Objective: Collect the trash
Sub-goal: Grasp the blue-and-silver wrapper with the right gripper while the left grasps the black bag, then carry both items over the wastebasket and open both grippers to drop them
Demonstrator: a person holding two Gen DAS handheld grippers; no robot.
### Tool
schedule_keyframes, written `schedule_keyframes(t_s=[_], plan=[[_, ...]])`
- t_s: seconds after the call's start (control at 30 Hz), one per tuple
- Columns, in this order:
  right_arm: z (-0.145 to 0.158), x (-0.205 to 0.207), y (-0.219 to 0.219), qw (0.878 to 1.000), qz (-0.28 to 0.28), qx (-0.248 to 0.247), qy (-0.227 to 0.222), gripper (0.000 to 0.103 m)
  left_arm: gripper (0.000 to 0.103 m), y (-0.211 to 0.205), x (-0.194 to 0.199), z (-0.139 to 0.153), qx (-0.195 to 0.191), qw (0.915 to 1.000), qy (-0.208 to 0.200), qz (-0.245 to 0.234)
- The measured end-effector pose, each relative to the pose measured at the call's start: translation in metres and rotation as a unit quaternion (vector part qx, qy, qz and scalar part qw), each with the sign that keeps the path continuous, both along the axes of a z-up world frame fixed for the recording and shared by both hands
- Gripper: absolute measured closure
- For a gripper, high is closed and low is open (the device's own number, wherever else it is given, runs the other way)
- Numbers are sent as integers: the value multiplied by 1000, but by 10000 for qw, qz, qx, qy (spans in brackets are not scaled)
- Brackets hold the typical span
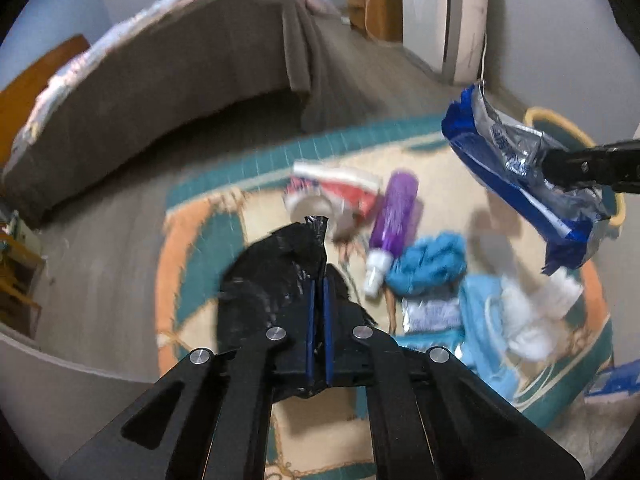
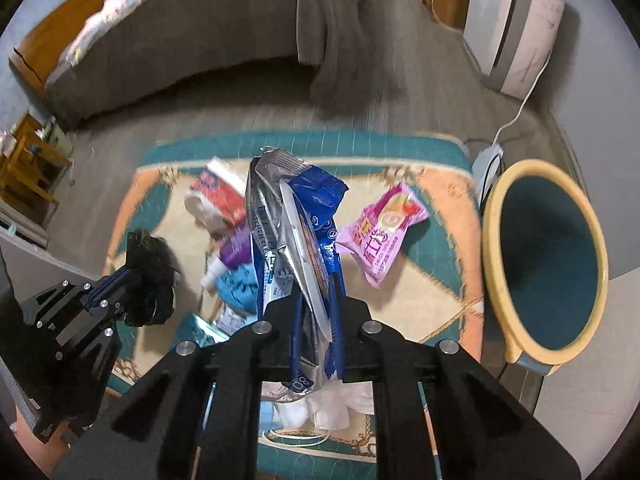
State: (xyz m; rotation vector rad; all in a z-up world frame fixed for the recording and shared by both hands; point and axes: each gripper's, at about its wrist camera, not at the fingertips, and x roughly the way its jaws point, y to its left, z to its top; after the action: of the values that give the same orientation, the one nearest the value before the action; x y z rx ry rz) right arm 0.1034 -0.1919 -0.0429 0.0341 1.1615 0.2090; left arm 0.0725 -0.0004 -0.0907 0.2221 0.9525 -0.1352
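My left gripper is shut on a crumpled black plastic bag and holds it above the rug; it also shows in the right wrist view with the bag. My right gripper is shut on a blue and silver wrapper, held up above the rug; the wrapper also shows in the left wrist view. The teal bin with a yellow rim stands to the right. On the rug lie a pink wrapper, a purple bottle, a red and white packet and blue cloth.
The teal and orange rug lies on a grey floor. A bed with a grey cover stands behind it. A white appliance and its cable are at the back right. White tissue and a blue mask lie near me.
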Motion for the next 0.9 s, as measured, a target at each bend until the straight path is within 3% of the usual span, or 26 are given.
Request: schedule_keyframes(t_s=[0.2, 0.37, 0.47, 0.53, 0.6, 0.67, 0.7, 0.73, 0.9], plan=[[28, -7, -23, 9989, -201, 154, -399, 92, 99, -1, -8, 45, -547, 9966, -607, -53], [39, -11, -47, 9971, -403, 307, -560, 92, 99, -8, -14, 67, -735, 9933, -888, -117], [39, -10, -55, 9966, -489, 340, -566, 92, 99, -11, -14, 70, -773, 9930, -880, -136], [41, -11, -63, 9962, -530, 370, -588, 95, 99, -14, -9, 60, -773, 9947, -667, -127], [40, -11, -68, 9960, -552, 393, -579, 95, 89, -15, -7, 43, -779, 9963, -347, -81], [35, -9, -71, 9964, -542, 394, -524, 95, 53, -21, -5, 21, -579, 9982, -59, -120], [33, -8, -72, 9967, -535, 374, -475, 95, 45, -23, -5, 15, -465, 9988, 4, -150], [31, -9, -73, 9968, -525, 363, -475, 96, 41, -27, -7, 6, -355, 9991, 76, -212], [31, -6, -72, 9970, -484, 377, -475, 96, 40, -41, -11, -24, -126, 9970, 515, -567]])
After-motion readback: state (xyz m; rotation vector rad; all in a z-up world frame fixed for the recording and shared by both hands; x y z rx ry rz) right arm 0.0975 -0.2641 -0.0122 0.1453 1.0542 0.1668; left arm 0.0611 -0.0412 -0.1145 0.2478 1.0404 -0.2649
